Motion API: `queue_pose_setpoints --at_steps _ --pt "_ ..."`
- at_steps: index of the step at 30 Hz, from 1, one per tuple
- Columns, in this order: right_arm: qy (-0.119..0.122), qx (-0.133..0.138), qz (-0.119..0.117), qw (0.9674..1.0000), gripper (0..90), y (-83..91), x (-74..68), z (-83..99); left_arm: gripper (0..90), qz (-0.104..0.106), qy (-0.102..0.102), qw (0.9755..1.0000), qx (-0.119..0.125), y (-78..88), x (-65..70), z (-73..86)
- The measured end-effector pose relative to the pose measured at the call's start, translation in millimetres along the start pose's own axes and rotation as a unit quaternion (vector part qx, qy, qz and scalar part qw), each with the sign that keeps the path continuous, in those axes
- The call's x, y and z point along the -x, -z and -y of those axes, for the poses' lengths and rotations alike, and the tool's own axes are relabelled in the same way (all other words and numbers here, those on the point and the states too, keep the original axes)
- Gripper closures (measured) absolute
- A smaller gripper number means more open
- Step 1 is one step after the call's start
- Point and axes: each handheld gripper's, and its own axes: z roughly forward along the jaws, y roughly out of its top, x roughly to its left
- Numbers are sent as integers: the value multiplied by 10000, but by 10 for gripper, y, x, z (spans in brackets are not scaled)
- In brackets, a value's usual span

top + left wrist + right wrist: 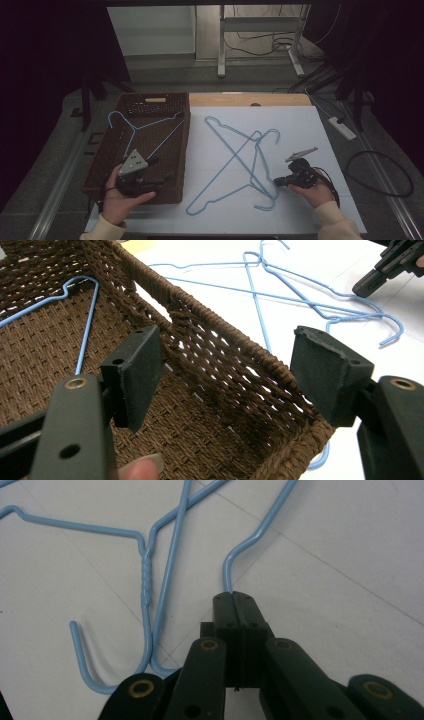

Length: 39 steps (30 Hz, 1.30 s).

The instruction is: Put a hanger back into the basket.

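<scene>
1. Right tongs (278,182) lie low over the white desk (310,135), held in the person's right hand (315,192) at the near right.
2. In the right gripper view the right tongs (233,596) have their jaws pressed fully together, and the blue wire of a hanger (260,530) runs straight into the seam between the pads; they are clamped on that wire.
3. That hanger is one of two crossed blue hangers (235,160) lying flat on the desk, just left of the right tongs. The second one's twisted neck and hook (145,585) lie just beside the tongs, not gripped.
4. Left tongs (170,176) sit at the near end of the brown wicker basket (97,165), held in the left hand (120,200).
5. In the left gripper view the left tongs (227,372) stand wide apart, straddling the basket's right-hand wall (225,335), one pad inside and one outside. The pads do not press on it.
6. A third blue hanger (142,127) lies inside the basket, well beyond the left tongs.
</scene>
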Motion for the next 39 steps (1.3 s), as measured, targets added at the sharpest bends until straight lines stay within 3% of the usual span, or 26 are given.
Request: queue_pose_setpoints --at_steps 10,16,20,22,24,26,28,32,34,36,39 --pt "66 -30 -75 9999 898 -2 -87 -43 292 -4 2 10000 -9 -4 0 4" --pt "117 -10 206 9997 865 0 -107 -101 292 -3 7 10000 -8 -8 -2 7" --pt "411 -130 592 9973 725 -45 -213 -198 292 1 6 10000 -7 -3 1 6" --pt "416 -105 652 9970 698 -42 -218 -209 292 -4 3 10000 -2 1 -1 6" --pt "434 -44 925 9948 641 -25 -214 -238 293 -5 5 10000 2 3 -4 7" --pt "415 -46 974 9944 637 -25 -209 -243 293 0 3 10000 2 2 -4 7" --pt "359 -169 1085 9933 631 -49 -186 -260 293 3 0 10000 -3 0 -2 6" --pt "293 -461 1090 9925 669 -149 -162 -297 293 8 -8 10000 0 3 6 2" --pt "394 -649 1219 9896 740 -183 -192 -321 293 8 -17 10000 2 4 3 2" --pt "348 -721 1228 9892 835 -185 -205 -338 292 10 -6 10000 3 3 1 3" --pt "199 -833 1194 9891 849 -186 -216 -361 292 10 -8 10000 -1 1 -2 7"
